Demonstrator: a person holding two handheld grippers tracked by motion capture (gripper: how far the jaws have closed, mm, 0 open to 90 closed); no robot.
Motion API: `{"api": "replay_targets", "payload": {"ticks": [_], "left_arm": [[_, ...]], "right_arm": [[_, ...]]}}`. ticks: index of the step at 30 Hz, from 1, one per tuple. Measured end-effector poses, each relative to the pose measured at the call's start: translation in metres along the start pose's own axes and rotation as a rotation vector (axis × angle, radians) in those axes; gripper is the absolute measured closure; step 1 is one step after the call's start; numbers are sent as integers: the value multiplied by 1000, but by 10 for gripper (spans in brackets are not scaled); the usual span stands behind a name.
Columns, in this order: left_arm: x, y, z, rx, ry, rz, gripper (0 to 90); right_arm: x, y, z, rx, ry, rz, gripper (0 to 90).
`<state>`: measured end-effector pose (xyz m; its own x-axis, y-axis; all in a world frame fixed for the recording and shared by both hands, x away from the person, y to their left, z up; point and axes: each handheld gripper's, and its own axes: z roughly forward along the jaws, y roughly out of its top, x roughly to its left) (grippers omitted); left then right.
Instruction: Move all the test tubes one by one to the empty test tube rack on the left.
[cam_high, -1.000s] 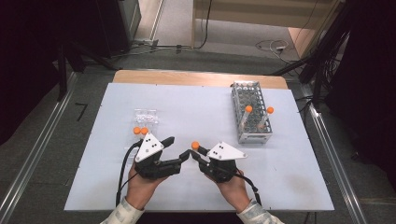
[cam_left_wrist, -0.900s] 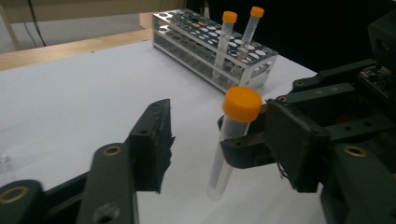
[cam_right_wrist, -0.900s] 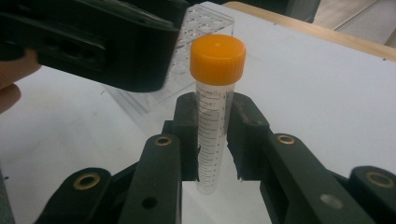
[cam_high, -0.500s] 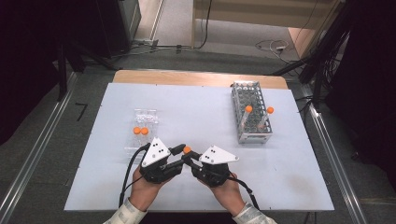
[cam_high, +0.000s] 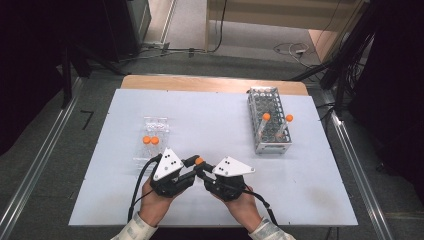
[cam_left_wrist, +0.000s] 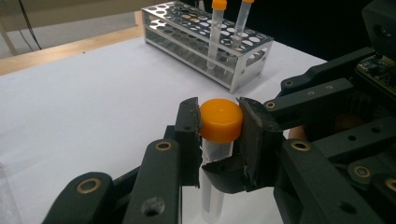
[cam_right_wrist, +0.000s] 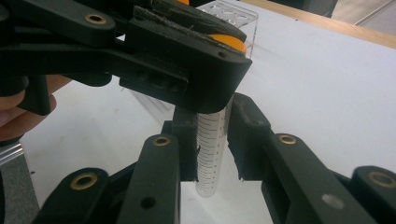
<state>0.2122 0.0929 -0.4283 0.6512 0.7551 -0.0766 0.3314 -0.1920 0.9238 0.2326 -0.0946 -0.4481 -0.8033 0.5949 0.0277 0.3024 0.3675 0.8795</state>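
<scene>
Specimen: one clear plastic tube (cam_left_wrist: 215, 154) with an orange screw cap (cam_left_wrist: 221, 119) and printed graduation marks down its wall, which the right gripper view shows best (cam_right_wrist: 211, 149). It is held upright, clear of the worktop (cam_high: 210, 120), over the near middle, between the two grippers.

Left gripper (cam_high: 194, 165): jaws have just closed in and now clamp the orange cap from both sides; in the left gripper view the pads press flat against the cap. Right gripper (cam_high: 202, 172): jaws stand on either side of the tube body below the cap and have just eased open slightly. In the right gripper view the pad on the left of the picture lies against the wall, while a thin gap shows at the pad on the right of the picture, so I cannot tell if this grip is firm.

Surroundings: a metal tube rack (cam_high: 269, 121) stands at the far right of the worktop, well apart from the hands, with two orange-capped tubes upright in it (cam_high: 263, 125) (cam_high: 285, 126). A clear plastic holder (cam_high: 151, 142) lies at the left, just beyond the left hand (cam_high: 160, 200), with two more orange caps (cam_high: 150, 140) showing in it. Nothing lies between the held tube and the rack; the worktop there is bare white. Each gripper trails a black cable (cam_high: 137, 185) toward the near edge.
</scene>
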Motion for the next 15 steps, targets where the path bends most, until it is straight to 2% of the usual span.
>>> {"api": "replay_targets", "payload": {"ticks": [4,7,15], "left_arm": [[1,1,-2,-2,5,-7,698],[3,1,-2,-7,8,-12,698],[5,2,-5,-17,11,-25,698]], "right_arm": [[0,1,1,14,26,-5,433],[0,1,3,21,31,2,315],[-2,1,3,34,33,10,249]]}}
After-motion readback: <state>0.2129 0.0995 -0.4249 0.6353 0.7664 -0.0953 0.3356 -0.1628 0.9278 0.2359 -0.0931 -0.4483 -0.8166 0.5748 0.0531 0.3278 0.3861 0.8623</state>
